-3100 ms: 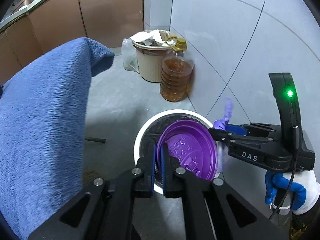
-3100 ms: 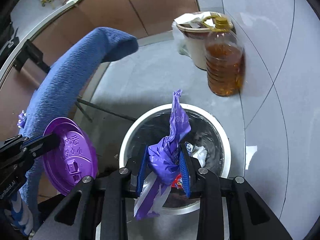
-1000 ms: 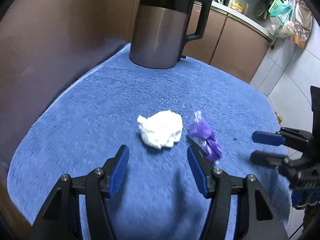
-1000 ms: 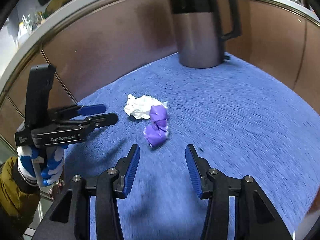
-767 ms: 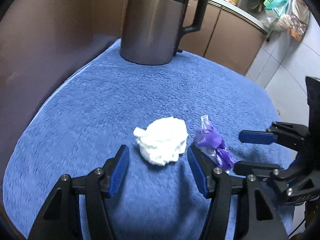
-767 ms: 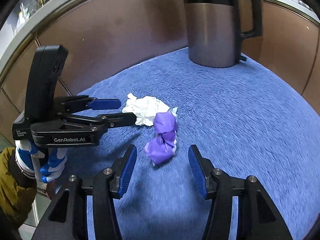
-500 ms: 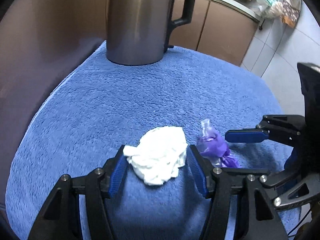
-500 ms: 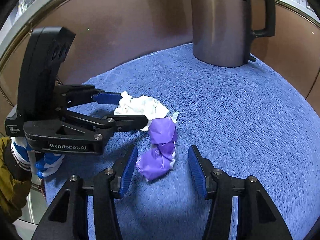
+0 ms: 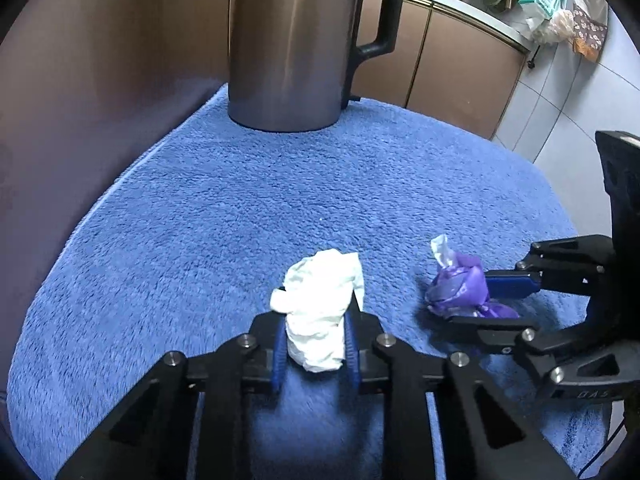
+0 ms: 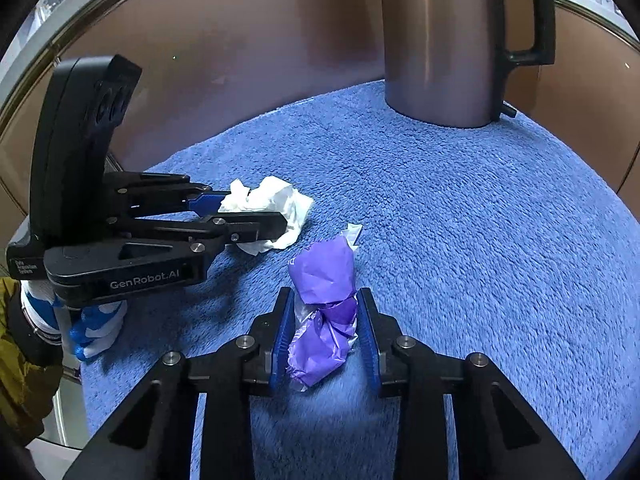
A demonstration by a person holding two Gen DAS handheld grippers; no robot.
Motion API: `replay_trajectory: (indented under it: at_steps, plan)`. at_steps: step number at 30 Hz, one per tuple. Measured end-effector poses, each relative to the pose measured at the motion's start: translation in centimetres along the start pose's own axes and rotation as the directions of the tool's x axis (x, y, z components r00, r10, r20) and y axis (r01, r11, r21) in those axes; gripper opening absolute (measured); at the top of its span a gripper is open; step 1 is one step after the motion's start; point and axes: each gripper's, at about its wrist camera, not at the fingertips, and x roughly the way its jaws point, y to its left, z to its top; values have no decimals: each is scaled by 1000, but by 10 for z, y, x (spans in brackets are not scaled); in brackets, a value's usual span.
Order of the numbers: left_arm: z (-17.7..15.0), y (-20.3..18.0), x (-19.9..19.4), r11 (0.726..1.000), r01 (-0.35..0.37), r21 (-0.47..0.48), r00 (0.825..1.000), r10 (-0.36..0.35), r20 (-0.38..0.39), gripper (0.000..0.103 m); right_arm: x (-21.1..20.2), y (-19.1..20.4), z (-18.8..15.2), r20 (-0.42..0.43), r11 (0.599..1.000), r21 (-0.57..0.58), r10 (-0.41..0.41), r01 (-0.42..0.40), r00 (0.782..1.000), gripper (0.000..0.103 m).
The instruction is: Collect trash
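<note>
Left gripper (image 9: 316, 346) angled down pinching white tissue (image 9: 320, 312), right gripper (image 10: 325, 334) pinching purple wrapper (image 10: 322, 308)

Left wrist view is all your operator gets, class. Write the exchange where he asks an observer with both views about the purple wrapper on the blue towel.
Operator: Is the purple wrapper between both pads of the right gripper?
Observer: Yes. The right wrist view shows a blue pad on each side, pressing it; those jaws have just been closing.
Operator: Whose hand carries my left gripper?
Observer: A person's hand in a blue and white glove, with an olive sleeve behind it.
Operator: Does the white tissue touch the wrapper?
Observer: No, blue towel shows between them.
</note>
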Motion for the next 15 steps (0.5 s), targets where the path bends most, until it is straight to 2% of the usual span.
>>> replay_trajectory:
  at_steps: [6,15]
  plan:
    - [-17,-26,-34,997,-73,13,995,72,63,21,-29,0,-16,31,1000,19,7,-8,999,31]
    - [-42,-86,-86,996,-80,26,989,75,130,21,-98,-6,-58,77,999,46,-17,13,997,31]
